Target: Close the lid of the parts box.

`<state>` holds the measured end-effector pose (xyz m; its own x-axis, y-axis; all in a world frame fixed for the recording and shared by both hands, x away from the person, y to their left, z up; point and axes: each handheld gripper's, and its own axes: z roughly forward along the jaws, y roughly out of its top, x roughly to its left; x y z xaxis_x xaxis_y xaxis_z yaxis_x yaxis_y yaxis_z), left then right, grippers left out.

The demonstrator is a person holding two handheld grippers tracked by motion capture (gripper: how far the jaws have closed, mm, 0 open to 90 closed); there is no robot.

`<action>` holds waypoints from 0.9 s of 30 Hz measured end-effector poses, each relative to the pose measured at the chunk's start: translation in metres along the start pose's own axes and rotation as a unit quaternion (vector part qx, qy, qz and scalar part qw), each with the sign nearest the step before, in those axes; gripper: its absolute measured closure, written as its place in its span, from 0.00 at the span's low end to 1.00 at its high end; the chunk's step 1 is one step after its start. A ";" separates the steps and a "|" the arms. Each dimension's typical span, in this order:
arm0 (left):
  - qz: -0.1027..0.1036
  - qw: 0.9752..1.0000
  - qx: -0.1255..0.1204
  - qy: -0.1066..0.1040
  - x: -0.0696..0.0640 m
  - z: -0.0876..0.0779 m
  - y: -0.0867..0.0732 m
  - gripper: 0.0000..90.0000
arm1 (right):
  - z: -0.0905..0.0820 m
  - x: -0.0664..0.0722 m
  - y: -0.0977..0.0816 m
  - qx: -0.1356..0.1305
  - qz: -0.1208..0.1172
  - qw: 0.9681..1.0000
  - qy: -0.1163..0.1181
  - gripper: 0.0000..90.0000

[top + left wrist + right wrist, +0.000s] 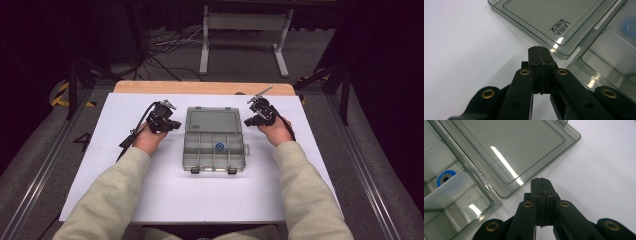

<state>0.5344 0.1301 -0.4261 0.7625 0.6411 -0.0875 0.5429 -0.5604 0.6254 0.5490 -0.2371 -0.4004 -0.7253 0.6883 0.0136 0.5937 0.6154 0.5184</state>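
A clear grey compartment box point(192, 150) lies open in the middle of the white table, its lid point(212, 120) folded back flat. A small blue ring point(219, 146) sits in one middle compartment and shows as a blue ring point(446, 177) in the right gripper view. My left gripper point(175, 125) is shut and empty, just left of the lid's corner point(564, 53). My right gripper point(248, 122) is shut too, with nothing in it, close to the lid's right corner point(507, 193). Both grippers point inward at the box.
The white table sheet point(150, 195) covers a wooden top point(200, 88). Black cables point(131, 135) trail off the left gripper. Beyond the far edge stand a white metal frame point(245, 30) and floor cables.
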 end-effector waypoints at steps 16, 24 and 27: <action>-0.011 1.000 0.021 -0.003 0.004 0.016 -0.003 1.00 | 0.020 -0.002 -0.002 0.025 0.007 1.000 0.009 1.00; -0.013 0.999 0.031 -0.008 0.003 0.020 -0.003 1.00 | 0.025 -0.002 -0.003 0.031 0.006 0.999 0.012 1.00; -0.010 0.999 0.030 -0.006 0.003 0.021 -0.003 1.00 | 0.027 -0.002 -0.004 0.032 0.008 0.999 0.013 1.00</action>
<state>0.5422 0.1226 -0.4441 0.7554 0.6460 -0.1099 0.5784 -0.5785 0.5751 0.5577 -0.2308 -0.4255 -0.7242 0.6882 0.0430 0.6254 0.6293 0.4615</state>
